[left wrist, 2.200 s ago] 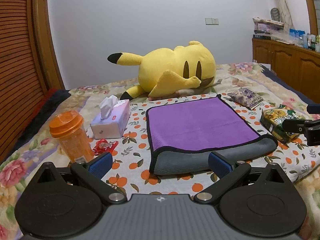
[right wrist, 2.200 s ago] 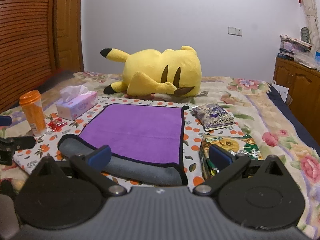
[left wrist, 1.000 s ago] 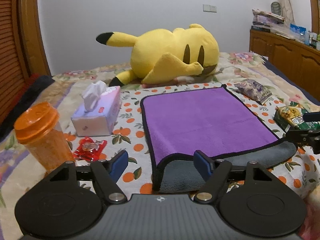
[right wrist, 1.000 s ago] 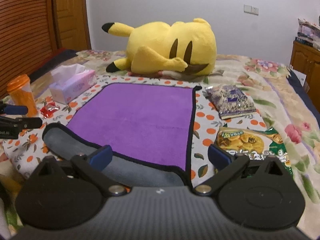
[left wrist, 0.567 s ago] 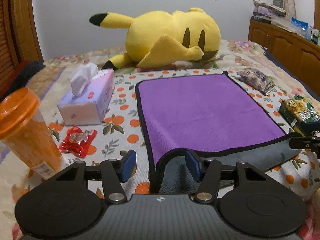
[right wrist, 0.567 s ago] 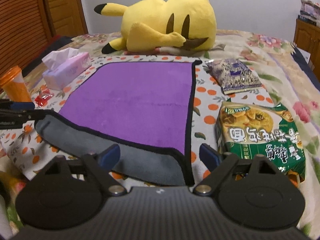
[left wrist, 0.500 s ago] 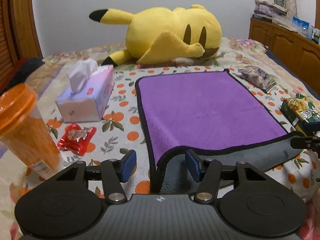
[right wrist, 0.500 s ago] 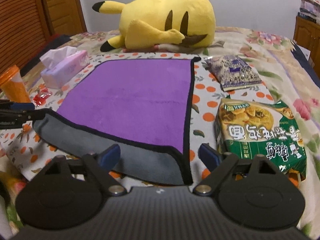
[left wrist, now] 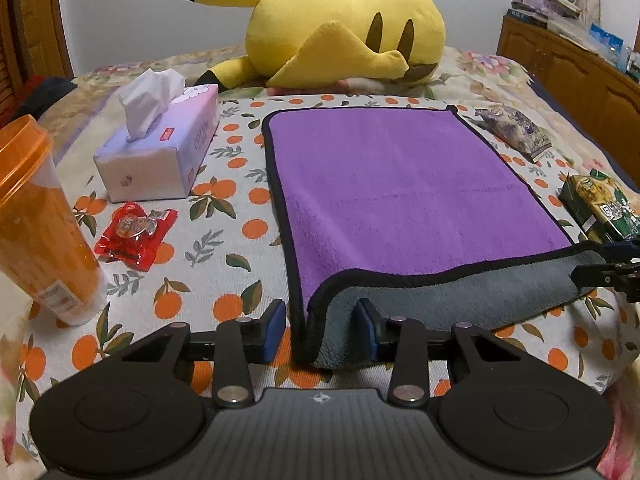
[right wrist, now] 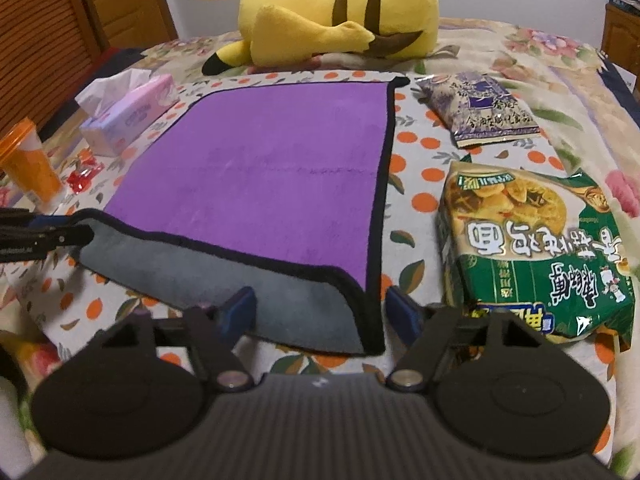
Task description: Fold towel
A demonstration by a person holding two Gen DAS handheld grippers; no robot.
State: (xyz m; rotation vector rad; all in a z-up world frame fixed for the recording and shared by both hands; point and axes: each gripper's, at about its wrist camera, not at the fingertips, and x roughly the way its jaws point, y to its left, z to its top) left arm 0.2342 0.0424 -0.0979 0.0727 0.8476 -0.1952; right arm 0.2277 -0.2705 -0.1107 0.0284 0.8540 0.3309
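A purple towel (left wrist: 396, 184) with black trim and a grey underside lies flat on the orange-print cloth; its near edge is folded over, showing a grey band (left wrist: 448, 292). My left gripper (left wrist: 320, 330) is open, its blue pads on either side of the towel's near left corner. My right gripper (right wrist: 322, 312) is open, its pads on either side of the near right corner (right wrist: 360, 320). Each gripper shows at the edge of the other's view: the right (left wrist: 608, 266), the left (right wrist: 44, 232).
A yellow plush toy (left wrist: 340, 32) lies behind the towel. Left of the towel are a tissue box (left wrist: 160, 148), a red candy packet (left wrist: 134, 234) and an orange cup (left wrist: 36, 232). Right of it are a green noodle packet (right wrist: 536, 248) and a purple snack bag (right wrist: 480, 108).
Both grippers have moved forward and down to the towel's near corners and narrowed their jaws around them. The towel has not moved.
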